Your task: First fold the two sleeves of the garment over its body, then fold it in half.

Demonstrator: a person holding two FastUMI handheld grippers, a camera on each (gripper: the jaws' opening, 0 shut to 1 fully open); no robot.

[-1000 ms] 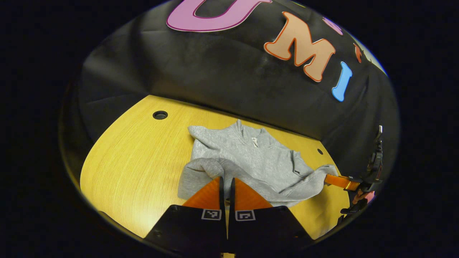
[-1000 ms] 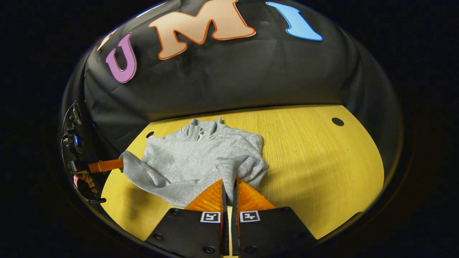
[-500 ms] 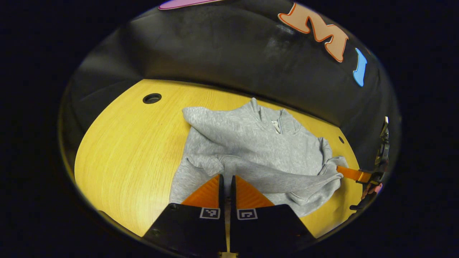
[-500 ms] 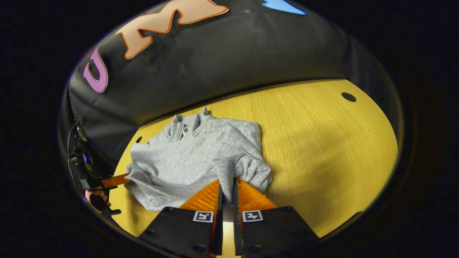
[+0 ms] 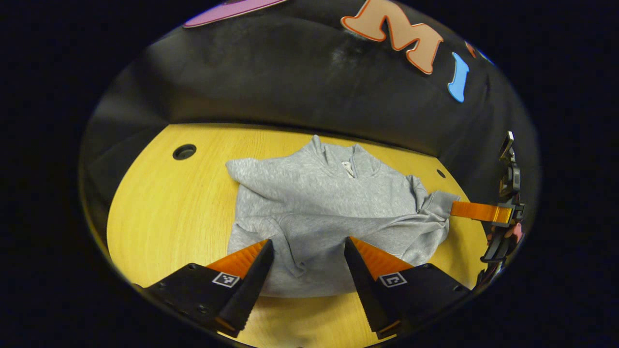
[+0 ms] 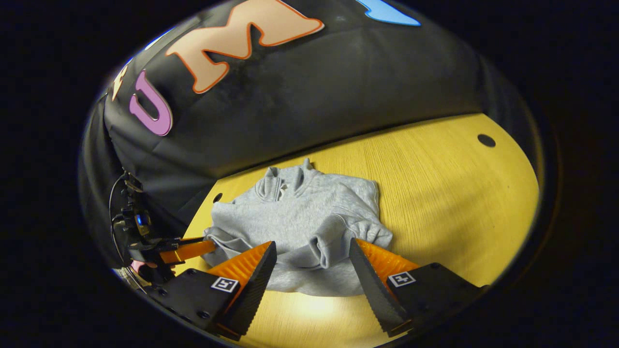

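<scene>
A grey zip-collar sweatshirt [image 5: 329,193] lies flat on the yellow wooden table [image 5: 164,212], collar toward the wall. Both sleeves lie across its body; one sleeve [image 5: 372,224] runs over the lower front. My left gripper [image 5: 308,243] stands open just over the hem with nothing between its fingers. In the right gripper view the sweatshirt [image 6: 295,212] has a sleeve cuff [image 6: 325,252] hanging between the spread fingers of my right gripper [image 6: 312,244], which is open and touches nothing. The right gripper [image 5: 457,209] reaches the garment's far side edge. The left gripper [image 6: 208,247] sits at the opposite edge.
The black cloth wall rises right behind the collar. The table has round holes [image 5: 184,152] [image 6: 486,140] near its back corners. A wide bare stretch of table [image 6: 449,193] lies beside the garment. A hand [image 5: 508,234] holds the right gripper.
Both grippers were shut on the sleeve cuffs; both have opened and let go. The sleeves now rest folded across the body.
</scene>
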